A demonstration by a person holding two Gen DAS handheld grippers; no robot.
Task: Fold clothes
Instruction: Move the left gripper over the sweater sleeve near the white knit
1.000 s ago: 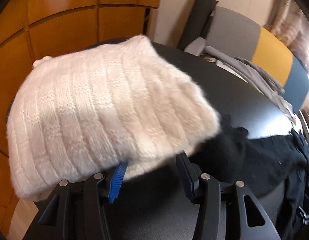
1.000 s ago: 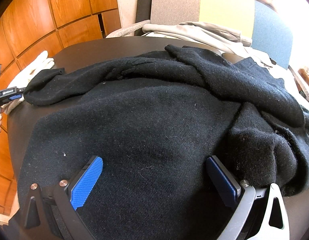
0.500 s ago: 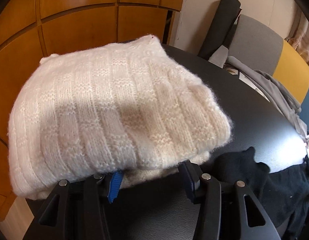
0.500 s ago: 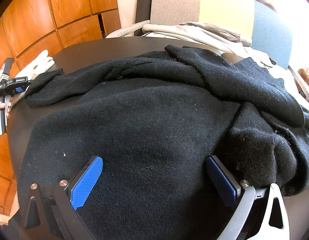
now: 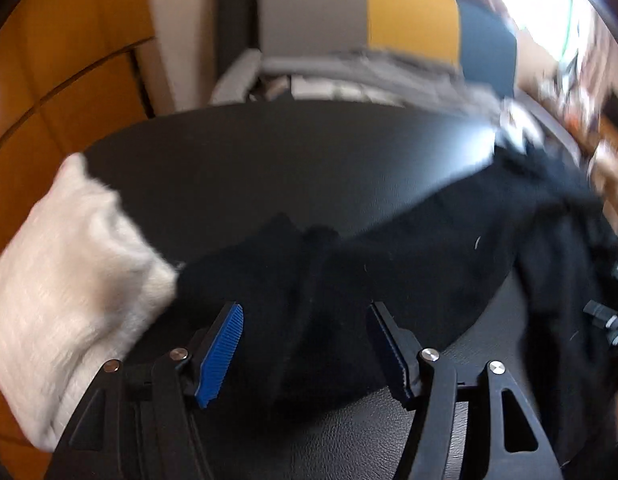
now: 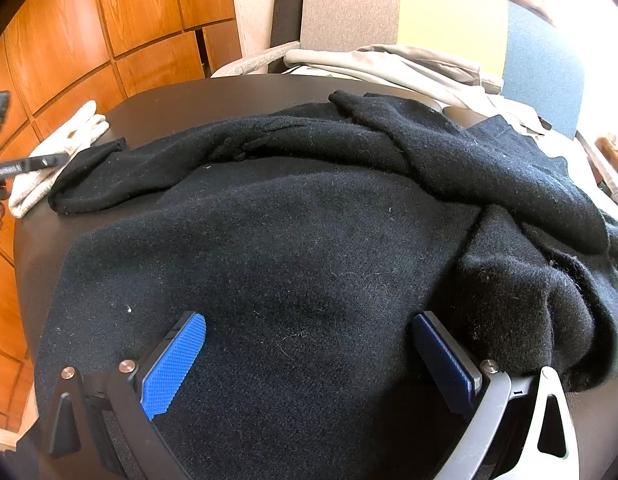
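Note:
A folded white knit sweater (image 5: 69, 272) lies at the left edge of the round black table (image 5: 269, 160). My left gripper (image 5: 304, 307) hovers to its right over the end of the black sweater's sleeve (image 5: 309, 264). Its jaws are opening wide; the sleeve lies under the gap and the pads do not press it. In the right wrist view the black sweater (image 6: 309, 240) sprawls crumpled over most of the table, its sleeve (image 6: 89, 176) reaching the white sweater (image 6: 57, 152). My right gripper (image 6: 309, 318) stands open just above the sweater's body.
An armchair with a grey, yellow and blue back (image 6: 429, 20) stands behind the table, with a grey garment (image 6: 389, 68) draped on it. Wooden wall panels (image 6: 109, 20) run along the left. The table's far part (image 6: 213, 96) is bare.
My left gripper came off the white sweater's edge, swung right to the black sleeve and its jaws spread wider. The white sweater stays at the left. The right gripper kept still.

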